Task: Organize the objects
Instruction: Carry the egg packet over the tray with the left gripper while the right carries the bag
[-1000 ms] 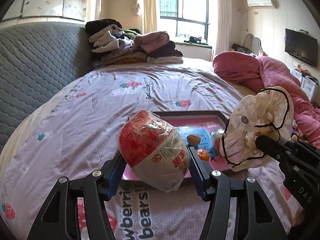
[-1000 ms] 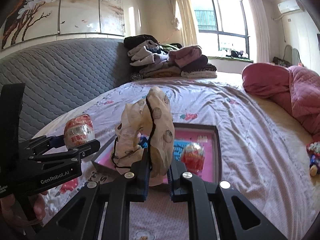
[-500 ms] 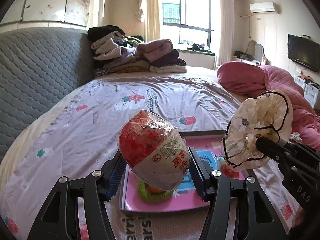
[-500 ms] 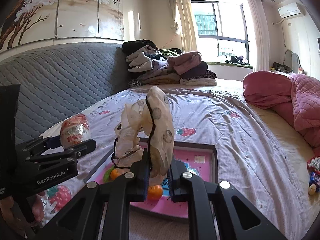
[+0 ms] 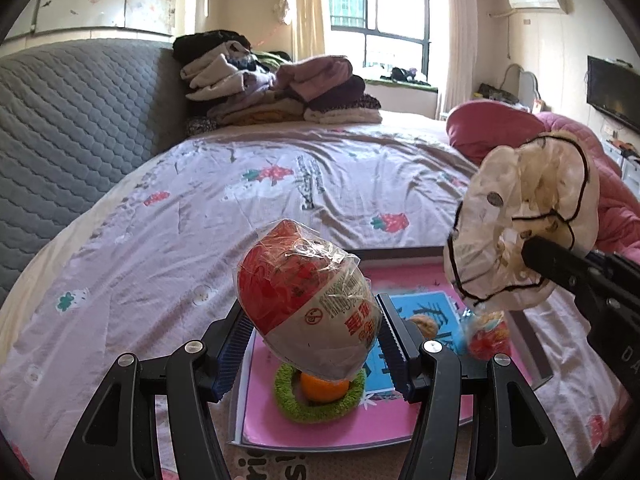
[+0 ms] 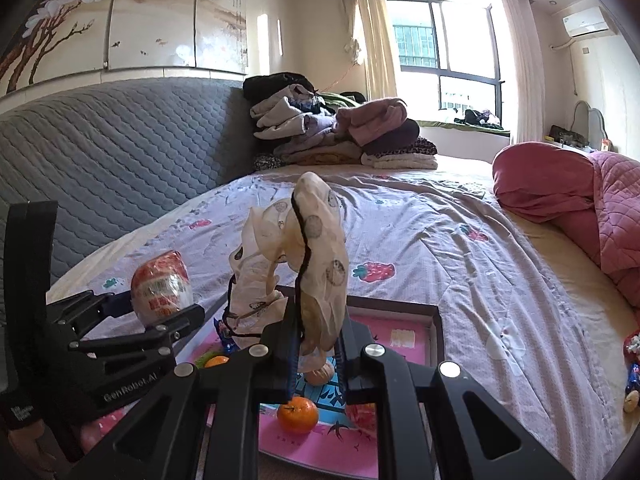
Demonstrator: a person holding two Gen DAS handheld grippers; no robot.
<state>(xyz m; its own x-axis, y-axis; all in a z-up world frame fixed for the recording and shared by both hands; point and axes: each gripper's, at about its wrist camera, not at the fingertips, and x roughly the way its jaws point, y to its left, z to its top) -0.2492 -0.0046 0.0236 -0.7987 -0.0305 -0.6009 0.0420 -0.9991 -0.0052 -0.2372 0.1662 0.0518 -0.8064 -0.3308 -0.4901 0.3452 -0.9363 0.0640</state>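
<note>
The red-and-white egg-shaped toy in crinkled clear plastic wrap (image 5: 308,308) is red on its upper half and off-white below, with red print and a small prohibition mark on the pale band; it sits tilted between the blue ribbed pads of the left gripper (image 5: 310,344), which clamps it from both sides and holds it in the air above the pink tray with a dark frame (image 5: 360,420). The cream-coloured ruffled fabric scrunchie with black piping and round dark dots (image 6: 308,260) stands upright from the right gripper (image 6: 316,354), whose jaws are pinched almost together on its lower fold; most of the fabric rises above the fingertips, and a looser frill hangs to the left. Both held things are over the tray, the egg to the left of the scrunchie and apart from it. On the tray lie a green fuzzy ring (image 5: 320,398) with a small orange tangerine (image 5: 324,386) inside it, directly under the egg; a second tangerine (image 6: 298,414) lies just in front of the right gripper's fingers. The tray rests on a lilac bedsheet printed with strawberries (image 5: 240,208).
</note>
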